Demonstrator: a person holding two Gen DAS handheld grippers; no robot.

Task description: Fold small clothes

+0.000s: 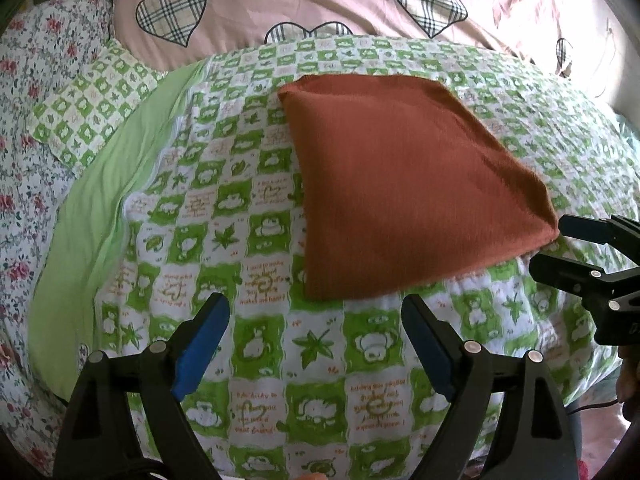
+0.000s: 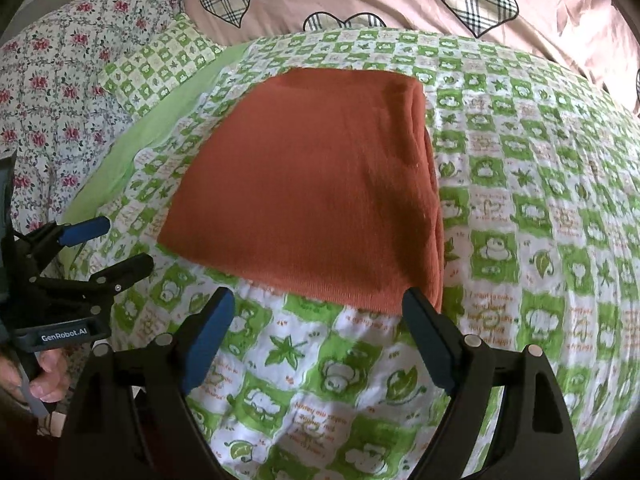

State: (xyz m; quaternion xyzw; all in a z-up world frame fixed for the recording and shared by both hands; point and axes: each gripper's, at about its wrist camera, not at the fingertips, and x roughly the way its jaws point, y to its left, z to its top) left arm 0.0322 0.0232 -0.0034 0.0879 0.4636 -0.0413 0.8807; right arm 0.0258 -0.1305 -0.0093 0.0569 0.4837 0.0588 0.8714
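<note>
A rust-orange garment [image 1: 404, 184] lies folded into a flat square on the green and white checked blanket [image 1: 248, 248]; it also shows in the right wrist view [image 2: 312, 200], its thick folded edge on the right. My left gripper [image 1: 316, 320] is open and empty, just short of the garment's near edge. My right gripper [image 2: 318, 312] is open and empty at the garment's near right corner. The right gripper appears in the left wrist view [image 1: 552, 244], open beside the garment's right corner. The left gripper appears in the right wrist view [image 2: 128, 240], open, left of the garment.
A pink duvet with plaid hearts [image 1: 320, 0] lies beyond the blanket. A floral sheet [image 1: 36, 120] and a small checked pillow [image 1: 92, 108] lie at the left. A plain green strip [image 1: 100, 200] borders the blanket. A hand [image 2: 44, 376] holds the left gripper.
</note>
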